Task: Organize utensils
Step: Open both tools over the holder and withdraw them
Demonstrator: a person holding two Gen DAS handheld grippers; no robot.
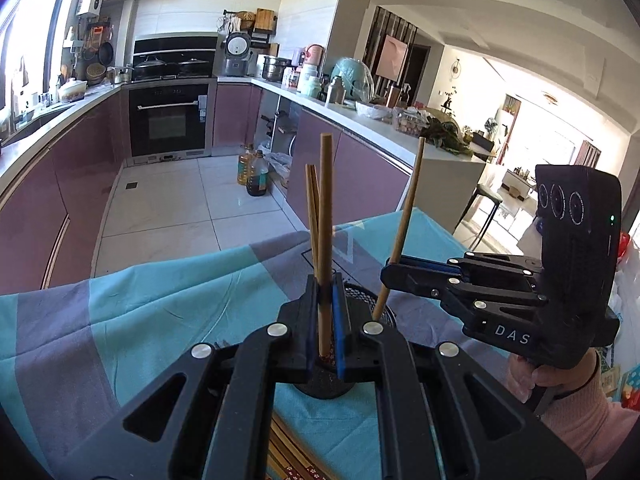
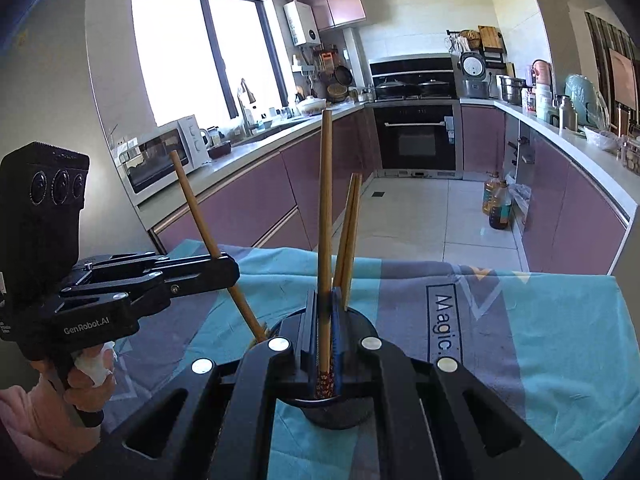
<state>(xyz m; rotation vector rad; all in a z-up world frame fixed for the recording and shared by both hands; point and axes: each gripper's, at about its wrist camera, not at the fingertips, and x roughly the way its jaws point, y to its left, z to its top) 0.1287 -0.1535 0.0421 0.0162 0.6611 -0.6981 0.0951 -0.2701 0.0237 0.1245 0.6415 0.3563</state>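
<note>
Wooden chopsticks are what we hold in both tools, above a black mesh holder (image 1: 386,312) that stands on the teal and grey tablecloth (image 1: 160,308).

In the left wrist view, our left gripper (image 1: 325,320) has its blue-padded fingers (image 1: 340,332) pressed together on one upright chopstick (image 1: 326,240), whose patterned lower end dips into the holder's mouth just below the fingertips. Two more chopsticks (image 1: 313,216) stand close behind it, leaning slightly; we cannot tell whether they touch the clamped one.

To the right of the holder in that view, our right gripper (image 1: 394,270) comes in sideways, its jaws closed on a second, tilted chopstick (image 1: 406,216) whose lower tip reaches the holder's mesh rim.

The right wrist view shows the matching scene: the right gripper (image 2: 325,320) clamped on a tall chopstick (image 2: 326,220) with a red-patterned tip (image 2: 325,384) inside the holder (image 2: 360,320), a pair of chopsticks (image 2: 350,232) just right of it. Left of the holder there, the left gripper (image 2: 230,270) grips a slanted chopstick (image 2: 200,216) that ends at the holder's rim.

Beyond the cloth's far edge lie white floor tiles (image 1: 168,208) and mauve kitchen cabinets (image 1: 52,184).
</note>
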